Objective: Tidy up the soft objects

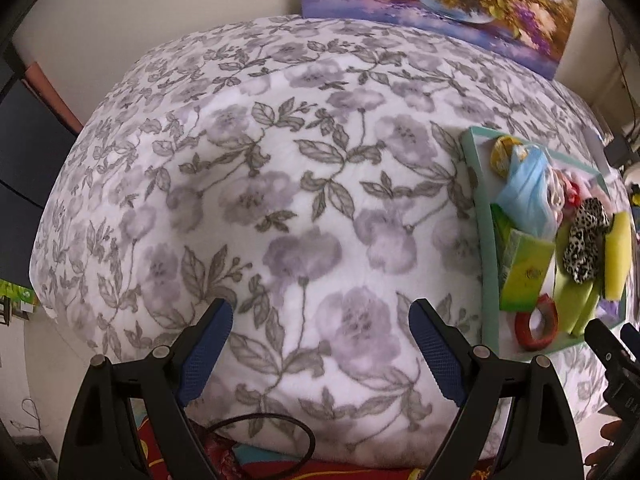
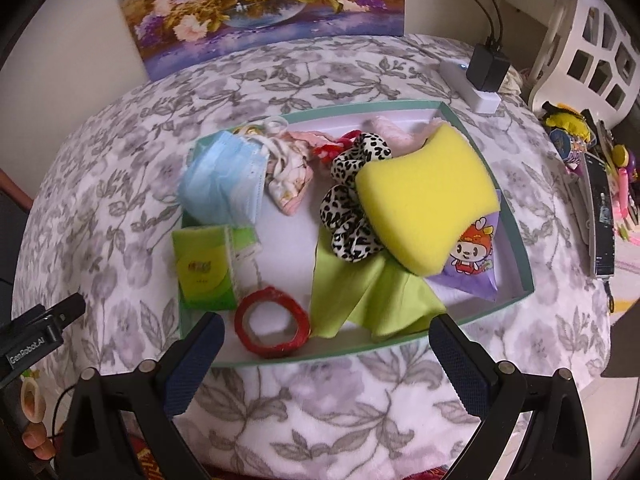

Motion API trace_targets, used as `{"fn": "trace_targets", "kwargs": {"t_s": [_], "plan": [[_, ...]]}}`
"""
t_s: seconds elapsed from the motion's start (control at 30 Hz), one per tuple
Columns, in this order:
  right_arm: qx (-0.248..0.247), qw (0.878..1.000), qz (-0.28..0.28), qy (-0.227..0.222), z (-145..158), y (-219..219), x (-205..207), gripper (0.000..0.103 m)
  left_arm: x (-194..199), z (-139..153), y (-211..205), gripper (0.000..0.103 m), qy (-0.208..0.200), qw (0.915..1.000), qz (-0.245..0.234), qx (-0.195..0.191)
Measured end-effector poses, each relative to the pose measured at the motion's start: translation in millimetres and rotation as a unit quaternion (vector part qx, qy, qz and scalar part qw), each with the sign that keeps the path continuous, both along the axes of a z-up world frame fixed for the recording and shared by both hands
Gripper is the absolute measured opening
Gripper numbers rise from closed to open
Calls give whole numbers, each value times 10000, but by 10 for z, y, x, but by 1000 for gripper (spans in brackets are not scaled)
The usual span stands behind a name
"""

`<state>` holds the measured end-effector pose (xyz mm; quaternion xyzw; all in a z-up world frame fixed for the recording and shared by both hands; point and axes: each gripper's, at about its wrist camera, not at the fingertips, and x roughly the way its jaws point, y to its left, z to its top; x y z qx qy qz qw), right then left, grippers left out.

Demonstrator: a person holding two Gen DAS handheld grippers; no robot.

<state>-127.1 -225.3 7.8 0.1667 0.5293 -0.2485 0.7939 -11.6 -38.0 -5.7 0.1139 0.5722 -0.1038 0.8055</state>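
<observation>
A shallow mint-green box (image 2: 516, 216) sits on a table covered by a grey floral blanket (image 2: 320, 408). Inside lie a yellow sponge (image 2: 424, 208), a leopard-print scrunchie (image 2: 348, 216), a lime-green cloth (image 2: 360, 300), a red ring (image 2: 272, 322), a green tissue pack (image 2: 204, 268), a blue face mask (image 2: 224, 184), and what may be a purple cartoon packet (image 2: 472, 268). The right gripper (image 2: 324, 364) points steeply down at the box's near edge, fingers apart, holding nothing. The left gripper (image 1: 320, 344) hovers over bare blanket left of the box, fingers wide apart and empty. A flower painting (image 2: 260, 8) leans behind; a charger (image 2: 486, 68) sits beyond the box.
</observation>
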Motion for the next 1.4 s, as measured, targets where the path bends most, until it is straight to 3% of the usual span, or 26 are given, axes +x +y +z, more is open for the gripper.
{"fn": "trace_targets", "kwargs": {"t_s": [0.47,1.4], "plan": [[-177,9997,85,-161,102,173,-122,103,-201,127,-156,90,-157,9992,-358,73],[-195,9996,135,-145,97,155,-109,103,-212,135,-187,90,-243,9984,-437,247]]}}
